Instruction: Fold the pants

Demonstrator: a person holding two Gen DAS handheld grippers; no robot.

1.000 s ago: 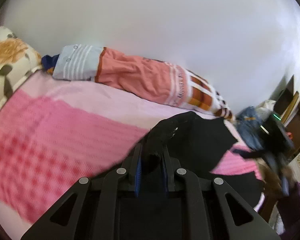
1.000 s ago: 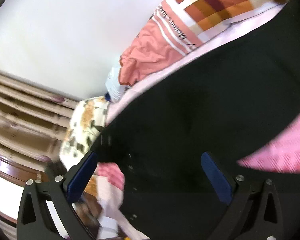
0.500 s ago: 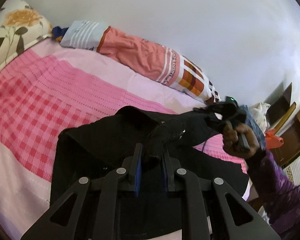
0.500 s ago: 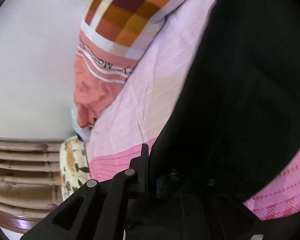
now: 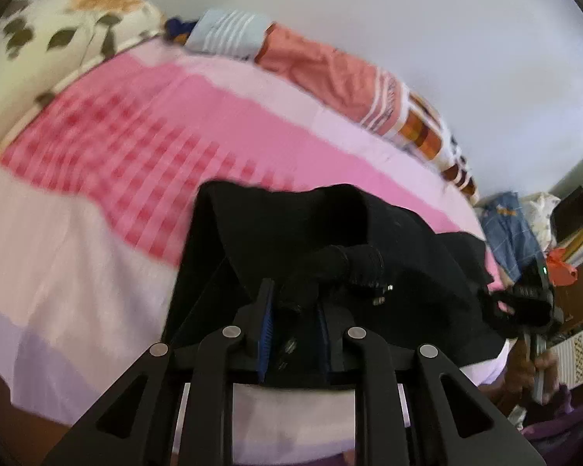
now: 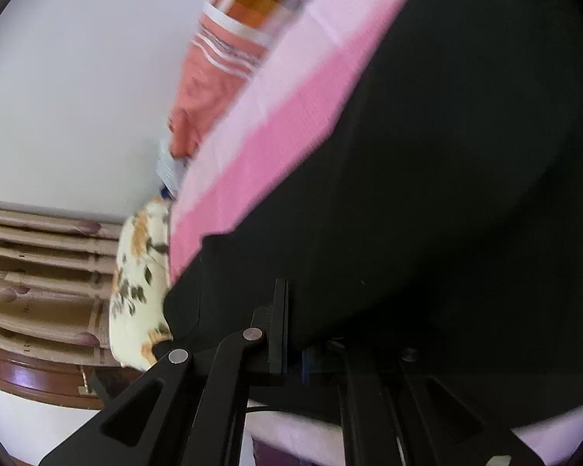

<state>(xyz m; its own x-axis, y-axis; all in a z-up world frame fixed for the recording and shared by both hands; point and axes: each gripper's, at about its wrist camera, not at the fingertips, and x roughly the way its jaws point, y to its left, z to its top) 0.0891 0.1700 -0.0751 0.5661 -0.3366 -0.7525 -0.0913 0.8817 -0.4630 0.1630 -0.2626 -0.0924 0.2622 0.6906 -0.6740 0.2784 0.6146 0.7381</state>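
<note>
The black pants (image 5: 377, 233) lie bunched near the front edge of a pink checked bedspread (image 5: 136, 147). My left gripper (image 5: 293, 303) is shut on a bunched fold of the pants, cloth pinched between its blue pads. In the right wrist view the pants (image 6: 447, 174) fill most of the frame. My right gripper (image 6: 311, 334) is shut on their edge; its right finger is hidden under cloth. The right gripper also shows in the left wrist view (image 5: 532, 303), holding the far end of the pants.
A rolled orange striped blanket (image 5: 330, 77) lies along the white wall. A floral pillow (image 5: 58, 39) is at the head of the bed, by a wooden headboard (image 6: 39, 272). Denim clothes (image 5: 509, 229) and furniture stand at the right.
The right gripper went from open to shut on the pants' edge. Both grippers have pulled the pants toward the near edge of the bed, the left still holding its fold.
</note>
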